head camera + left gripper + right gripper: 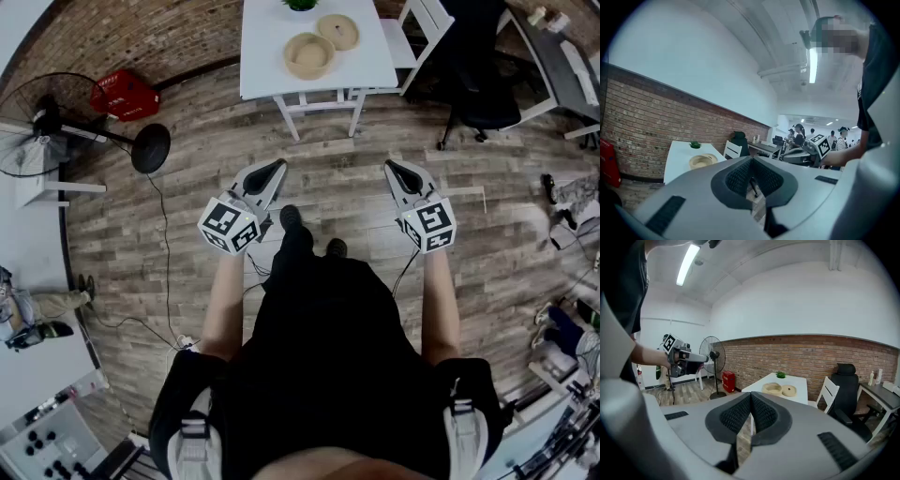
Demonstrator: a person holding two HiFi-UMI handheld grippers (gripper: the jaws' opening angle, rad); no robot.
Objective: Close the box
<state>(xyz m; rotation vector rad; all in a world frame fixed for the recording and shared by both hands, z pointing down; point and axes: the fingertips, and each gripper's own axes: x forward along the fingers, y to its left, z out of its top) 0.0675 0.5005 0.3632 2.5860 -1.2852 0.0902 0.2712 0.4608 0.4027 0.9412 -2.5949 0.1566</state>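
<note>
**Head view, then each gripper view: both grippers closed and empty, box open on the far table**

Head view: I have my left gripper (275,170) and right gripper (395,170) held out side by side over the wooden floor (328,178), well apart from each other. Each has its jaws pressed together with nothing in them. The round box (308,54) sits on the white table (262,56) ahead of me, well beyond both tips and closer to the left gripper's line than the right's. Its lid (337,31) lies flat on the table just beside the box, on the far right side of it, so the box stands open. A small plant (300,5) sits at the table's far edge.

Left gripper view: I see the ribbed pads (739,177) meeting, with nothing between them. The box (702,161) is far off, up and to the left of the jaws, with the plant (695,145) behind it. I cannot pick out the lid here.

Right gripper view: these pads (736,416) are also closed together and empty. The box (772,389) and lid (789,390) appear above the jaws and slightly right, well away on the table, the lid at the box's right. My left gripper shows at the left, before a standing fan (712,352).
</note>
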